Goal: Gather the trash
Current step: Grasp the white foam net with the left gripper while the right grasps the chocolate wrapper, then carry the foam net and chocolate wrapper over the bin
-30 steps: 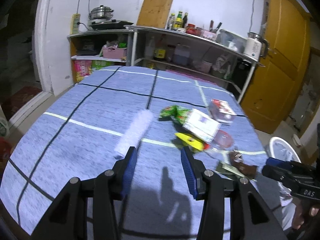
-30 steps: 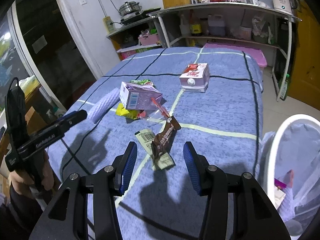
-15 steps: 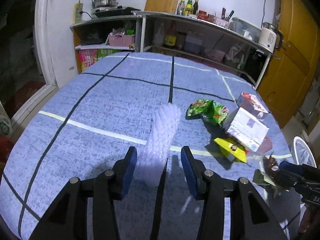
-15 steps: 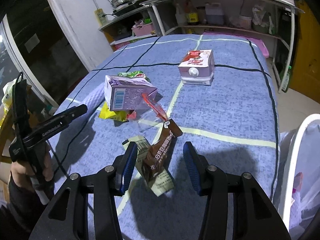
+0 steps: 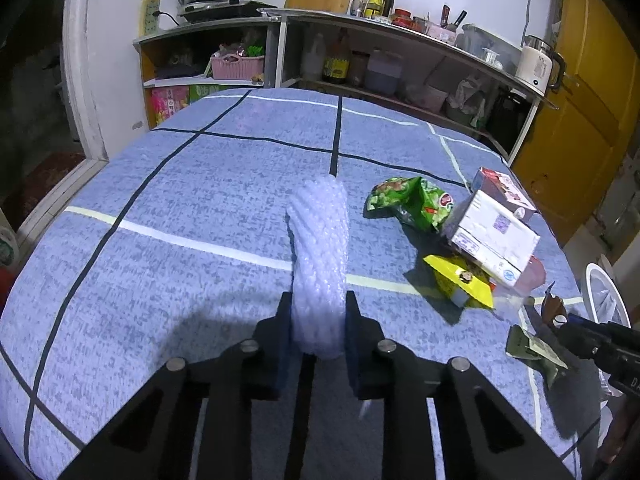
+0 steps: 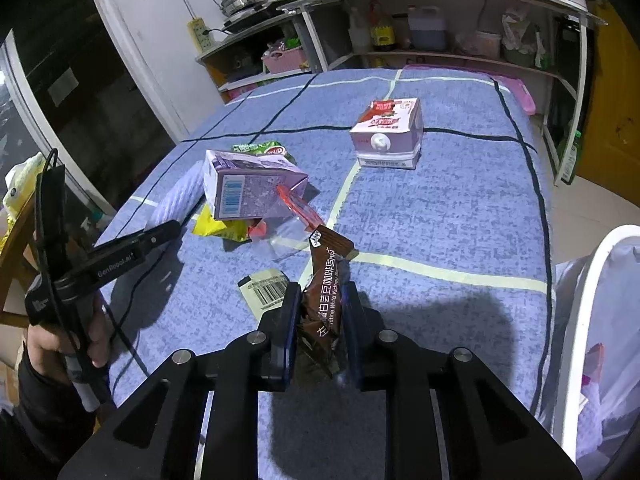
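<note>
My left gripper (image 5: pixel 318 312) is shut on a white bubble-wrap roll (image 5: pixel 320 248) that lies on the blue tablecloth (image 5: pixel 180 184). My right gripper (image 6: pixel 320 300) is shut on a brown snack wrapper (image 6: pixel 326 280), whose top end sticks up past the fingers. A purple carton (image 6: pixel 248 190), a yellow wrapper (image 6: pixel 218 226), a clear bag (image 6: pixel 286 236), a barcode slip (image 6: pixel 266 288), a green packet (image 5: pixel 412 200) and a pink-and-white carton (image 6: pixel 390 132) lie on the cloth.
A white bin with a liner (image 6: pixel 596 320) stands at the table's right edge. Kitchen shelves (image 5: pixel 400 64) run behind the table and a yellow door (image 5: pixel 580 120) is at the right. The left gripper's handle and hand (image 6: pixel 80 272) show at the left of the right wrist view.
Both grippers moved forward and closed: the left one onto the bubble-wrap roll, the right one onto the brown wrapper.
</note>
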{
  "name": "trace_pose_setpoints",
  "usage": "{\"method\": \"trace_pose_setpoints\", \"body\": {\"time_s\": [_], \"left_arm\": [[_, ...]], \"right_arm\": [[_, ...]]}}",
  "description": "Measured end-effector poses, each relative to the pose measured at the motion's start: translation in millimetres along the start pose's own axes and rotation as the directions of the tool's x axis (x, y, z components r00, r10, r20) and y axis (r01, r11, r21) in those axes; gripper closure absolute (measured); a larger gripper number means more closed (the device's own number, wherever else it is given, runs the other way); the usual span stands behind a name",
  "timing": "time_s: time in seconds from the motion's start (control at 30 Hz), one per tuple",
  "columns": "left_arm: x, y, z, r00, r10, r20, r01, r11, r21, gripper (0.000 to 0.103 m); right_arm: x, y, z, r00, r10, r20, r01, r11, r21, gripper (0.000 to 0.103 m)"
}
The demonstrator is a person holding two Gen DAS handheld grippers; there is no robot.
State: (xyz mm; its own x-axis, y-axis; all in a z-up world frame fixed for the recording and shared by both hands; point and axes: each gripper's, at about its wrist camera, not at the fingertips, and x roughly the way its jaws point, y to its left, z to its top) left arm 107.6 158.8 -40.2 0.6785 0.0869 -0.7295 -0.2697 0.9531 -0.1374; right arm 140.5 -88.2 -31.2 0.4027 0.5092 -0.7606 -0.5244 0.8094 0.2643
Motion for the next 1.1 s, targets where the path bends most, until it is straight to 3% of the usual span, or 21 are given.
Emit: {"method": "trace_pose_setpoints", "body": {"time_s": [0.4, 0.77, 1.1], "left_arm": [[-48, -26, -12, 0.997, -0.027, 0.070, 0.028, 1.000, -0.013, 0.080], [-94, -86, -21, 0.985, -0.121, 0.120, 0.115, 0.992, 0.059, 0.080], [-109, -136, -29, 0.972, -0.205, 0.115, 0.189, 0.973, 0.135, 0.080]], "right_arm": [[-37, -5, -12, 0.998, 0.007, 0.060, -0.008, 1.000, 0.015, 0.082], [-89, -21, -33, 0.992, -0.014, 0.128, 0.009, 0.999, 0.042, 0.082], [-131, -43, -51, 0.981, -0.063, 0.185, 0.048, 0.995, 0.083, 0.082]]}}
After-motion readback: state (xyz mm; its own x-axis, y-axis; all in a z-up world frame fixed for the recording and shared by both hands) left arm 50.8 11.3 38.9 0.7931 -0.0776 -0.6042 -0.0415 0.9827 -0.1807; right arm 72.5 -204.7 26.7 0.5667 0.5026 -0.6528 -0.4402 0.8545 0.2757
